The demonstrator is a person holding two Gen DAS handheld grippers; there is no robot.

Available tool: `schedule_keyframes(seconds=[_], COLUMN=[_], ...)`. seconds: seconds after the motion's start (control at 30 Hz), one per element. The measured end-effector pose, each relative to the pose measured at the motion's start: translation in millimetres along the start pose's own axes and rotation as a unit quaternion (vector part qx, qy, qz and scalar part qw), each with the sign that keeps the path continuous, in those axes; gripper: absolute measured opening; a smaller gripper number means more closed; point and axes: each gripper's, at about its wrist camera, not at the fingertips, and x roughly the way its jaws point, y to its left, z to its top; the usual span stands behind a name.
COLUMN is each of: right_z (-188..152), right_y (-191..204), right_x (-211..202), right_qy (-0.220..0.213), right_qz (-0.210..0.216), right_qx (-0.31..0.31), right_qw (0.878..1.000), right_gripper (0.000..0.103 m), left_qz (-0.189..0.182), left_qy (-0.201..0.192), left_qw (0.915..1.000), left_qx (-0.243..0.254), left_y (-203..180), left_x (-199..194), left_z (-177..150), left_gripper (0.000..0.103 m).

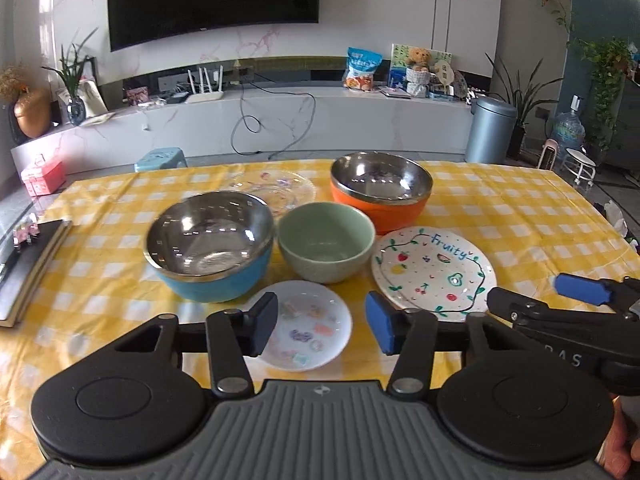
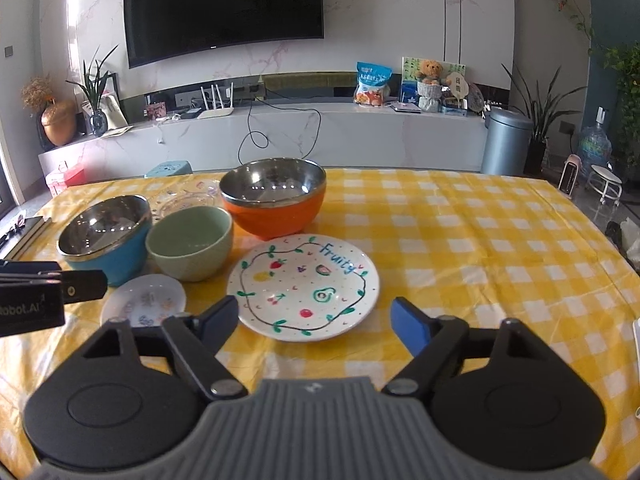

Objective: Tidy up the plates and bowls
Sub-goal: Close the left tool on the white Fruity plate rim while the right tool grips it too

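While nothing is yet gripped, the desk [image 2: 480, 240] under its yellow checked cloth carries everything unstacked. Largest are the orange bowl [image 2: 276, 216] at the back and the blue bowl [image 1: 212, 272] to its left, both steel-lined; the green bowl [image 1: 326, 256] sits between them. Nearer lies the fruit plate [image 2: 304, 292], then the small white plate [image 1: 308, 328]; a clear glass plate [image 1: 276, 188] lies behind. The left gripper [image 1: 320, 328] hovers over the small plate, jaws fairly wide; the right gripper [image 2: 314, 324] frames the fruit plate's near rim, jaws wide. Flat, glossy rims may slip from a shallow pinch, and the crowded bowls could be knocked.
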Motion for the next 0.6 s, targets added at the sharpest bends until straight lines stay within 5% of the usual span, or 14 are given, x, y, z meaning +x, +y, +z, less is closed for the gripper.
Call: schedule_keyframes(seconds=[0.23,0.47,0.6], right_z=[3,1,-2], right_y=[-13,-34,-43], right_x=[32,67,82], right_qy=[0.021,0.042,0.044], right_qz=[0.000,-0.002,0.001], right_qx=[0.019,0.068,0.097], right_qw=[1.000,0.997,0.994], right_gripper=[0.053,0.031,0.030], left_qz=[-0.043,-0.089,-0.098], left_qy=[0.019,0.020,0.026], left_qw=[0.9987,0.9946,0.9931], left_qx=[-0.019,-0.050,-0.060], left_y=[-9,-13,-16], left_x=[38,70,85], left_z=[2,3,4], left_gripper=[0.037,0.033,0.033])
